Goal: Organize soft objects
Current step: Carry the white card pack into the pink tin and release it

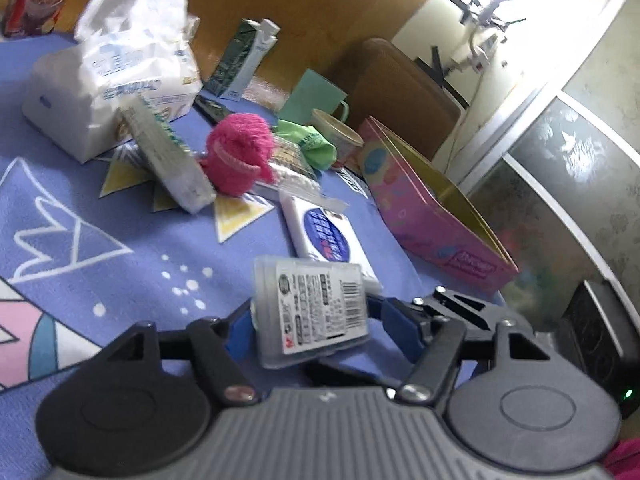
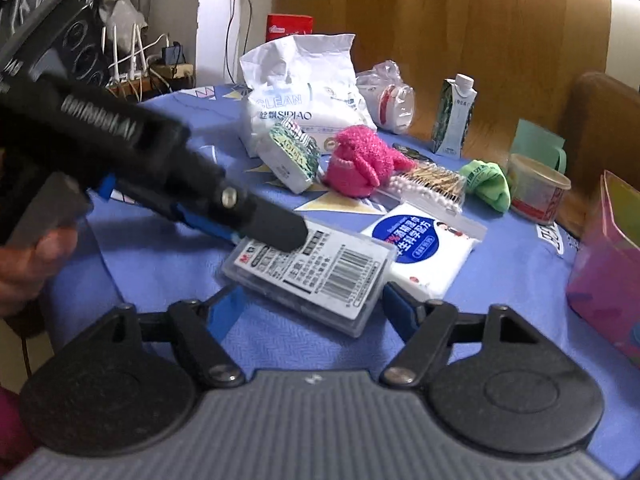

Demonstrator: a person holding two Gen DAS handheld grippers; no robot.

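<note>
A clear plastic case with a barcode label hangs tilted just above the blue tablecloth, my left gripper shut on its two long sides. In the right wrist view the same case is held by the left gripper coming in from the left. My right gripper stands open below it, one blue finger on each side, not visibly pressing. Behind lie a wipes pack, a pink fuzzy knit, a green cloth and a small tissue pack.
A big white tissue bag stands at the back, with a milk carton and a round tub to its right. An open pink box sits at the table's right edge. A hand holds the left gripper.
</note>
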